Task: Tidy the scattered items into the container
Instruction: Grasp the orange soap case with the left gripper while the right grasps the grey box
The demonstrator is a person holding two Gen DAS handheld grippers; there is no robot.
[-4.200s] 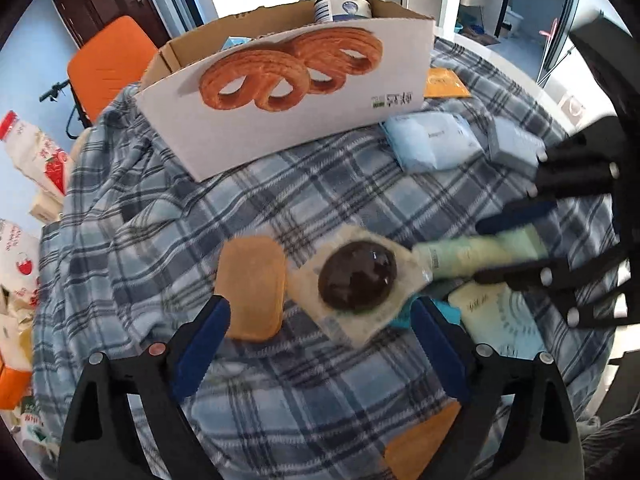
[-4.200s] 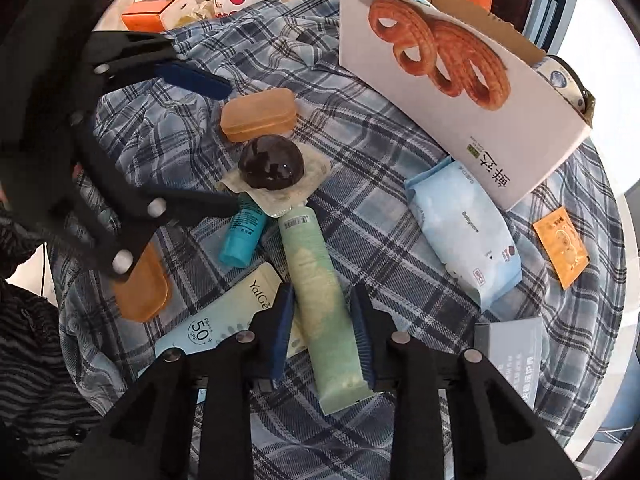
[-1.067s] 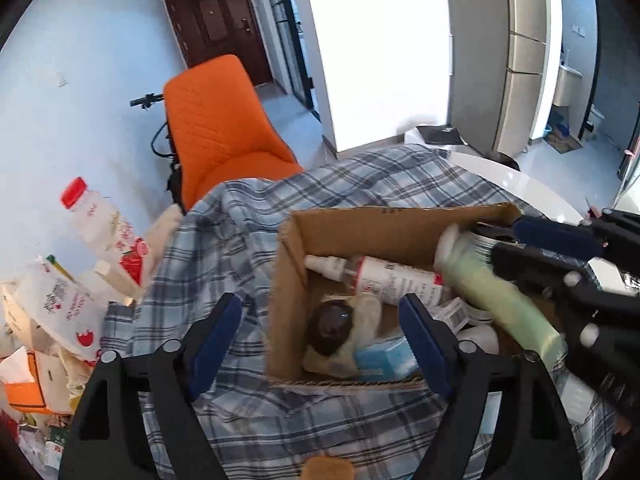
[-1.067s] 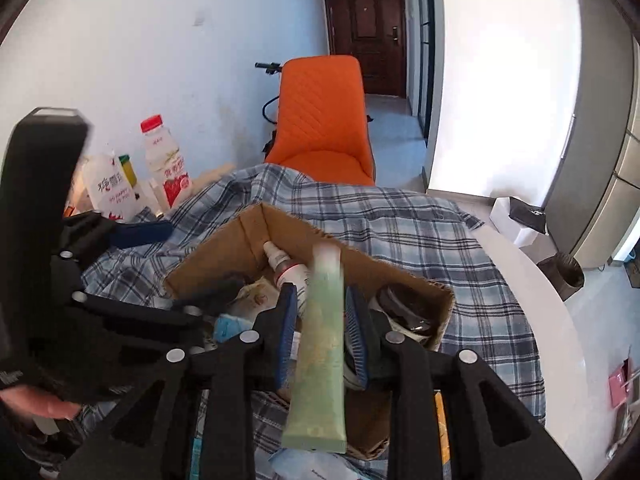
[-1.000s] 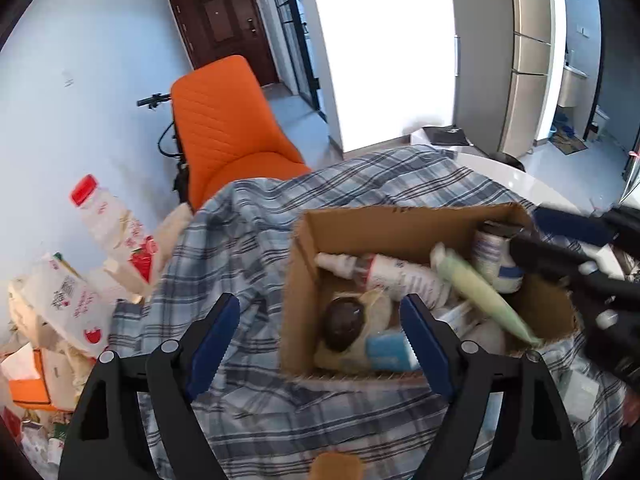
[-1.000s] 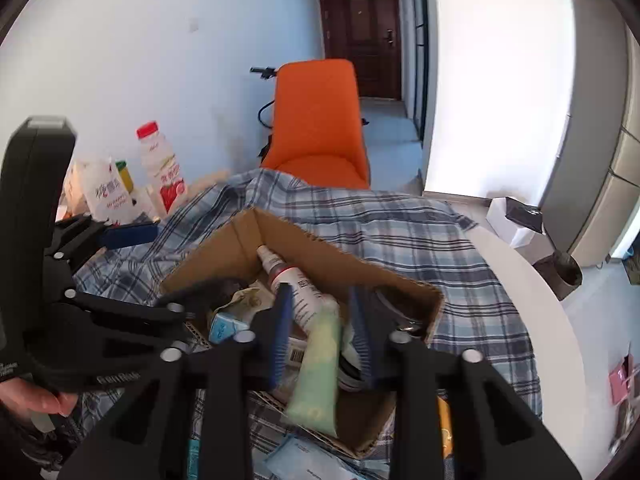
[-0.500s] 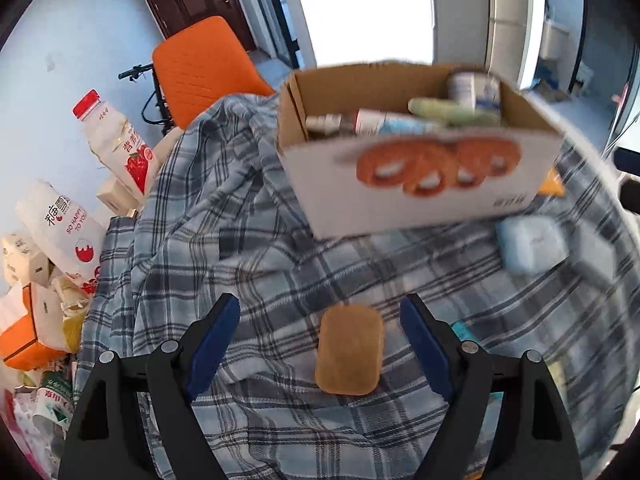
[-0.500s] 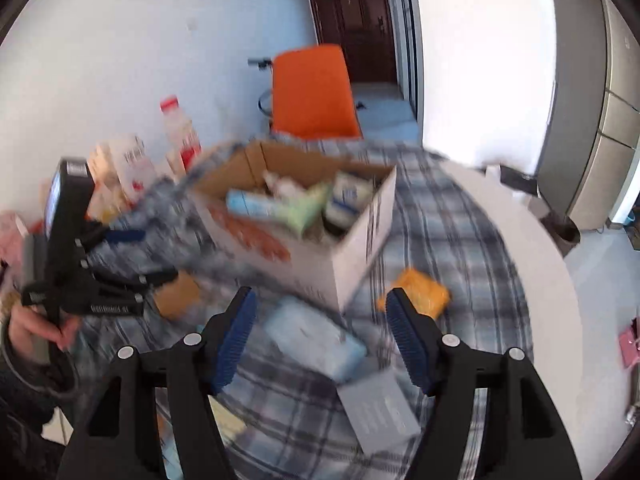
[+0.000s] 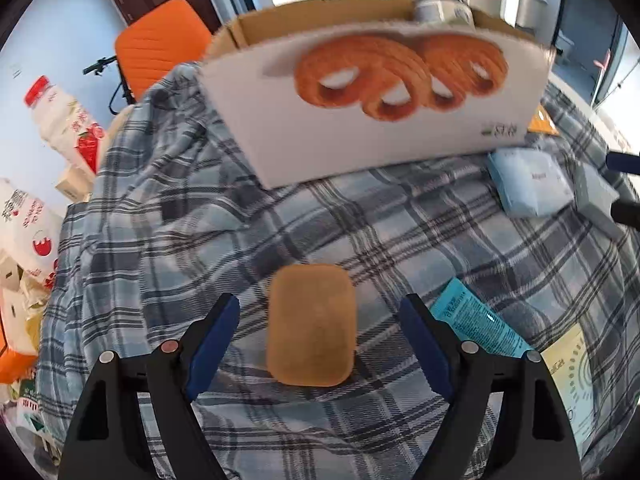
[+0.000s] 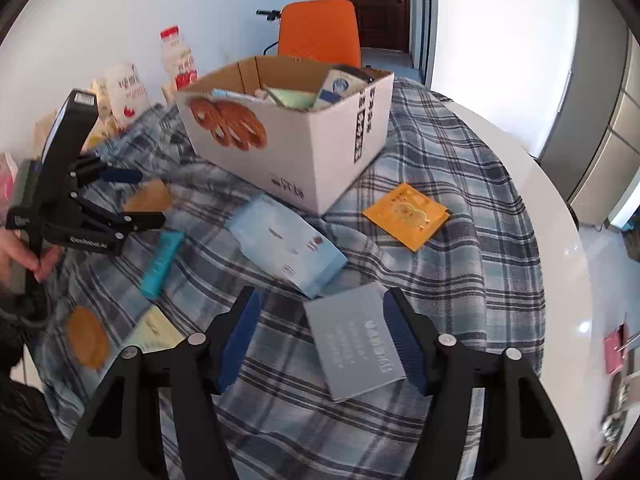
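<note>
Left tongs (image 9: 320,332) are spread wide and empty, pointed down over a tan pad (image 9: 311,324) that lies between the jaws without being touched. Right tongs (image 10: 320,336) are also released and have just been closing a little; a grey packet (image 10: 354,340) lies on the cloth between the jaws, no contact seen.

The box (image 10: 288,148) is set on the plaid cloth (image 10: 440,184) toward the far side of the round table (image 10: 560,216), open at the top, with a pale green tube (image 10: 292,98) and other items seen inside.

Still loose on the cloth: a light blue pouch (image 10: 286,250) just beside the box's near wall, an orange sachet (image 10: 406,214) near the box's right corner, a teal tube (image 10: 162,262) toward the left edge, a second tan pad (image 10: 86,342) and a pale yellow packet (image 10: 154,332) near the near-left edge.

A hand (image 10: 20,254) is seen gripping the left tool's handle at the left edge.
</note>
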